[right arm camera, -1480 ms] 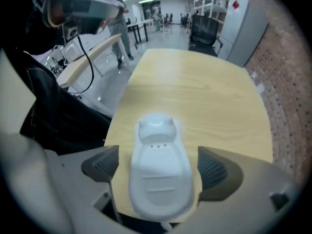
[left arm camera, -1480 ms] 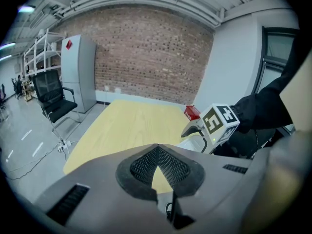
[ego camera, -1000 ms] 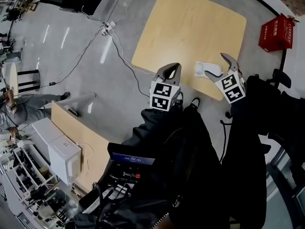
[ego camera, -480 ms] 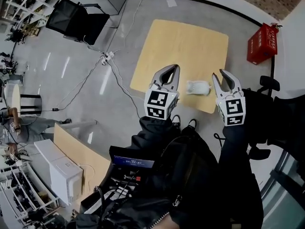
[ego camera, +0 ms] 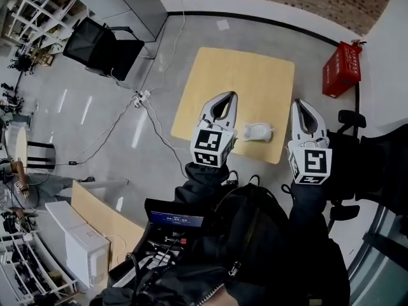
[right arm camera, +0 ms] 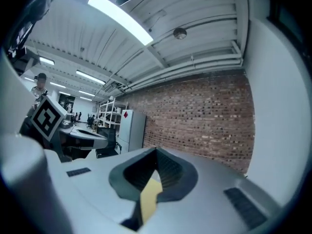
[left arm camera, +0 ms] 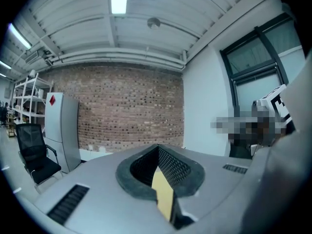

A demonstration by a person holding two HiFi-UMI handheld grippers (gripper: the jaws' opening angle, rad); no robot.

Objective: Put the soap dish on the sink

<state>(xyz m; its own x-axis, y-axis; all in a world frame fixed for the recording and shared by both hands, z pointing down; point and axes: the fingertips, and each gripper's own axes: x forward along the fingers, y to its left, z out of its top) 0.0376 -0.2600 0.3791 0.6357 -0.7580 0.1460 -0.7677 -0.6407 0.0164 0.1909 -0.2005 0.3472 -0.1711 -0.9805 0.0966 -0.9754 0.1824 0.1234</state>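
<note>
In the head view both grippers now stand higher and closer to the camera than a second ago, raised off the wooden table [ego camera: 236, 75] and aimed roughly level. The right gripper [ego camera: 298, 102], which was spread wide right beside the white soap dish [ego camera: 257, 132], has clenched on nothing. The left gripper [ego camera: 227, 95] is clenched and empty too. The dish lies alone on the table, close to the near edge and toward its right corner, between the two grippers as seen from above but touched by neither. In the left gripper view the left gripper [left arm camera: 158, 147] has its tips meeting, with only the brick wall [left arm camera: 131, 111] and ceiling beyond. In the right gripper view the right gripper [right arm camera: 156, 151] is likewise pressed together, looking at brick and shelving. No sink shows in any view. My judgement is that the dish has not been picked up, so the task remains at its start.
</note>
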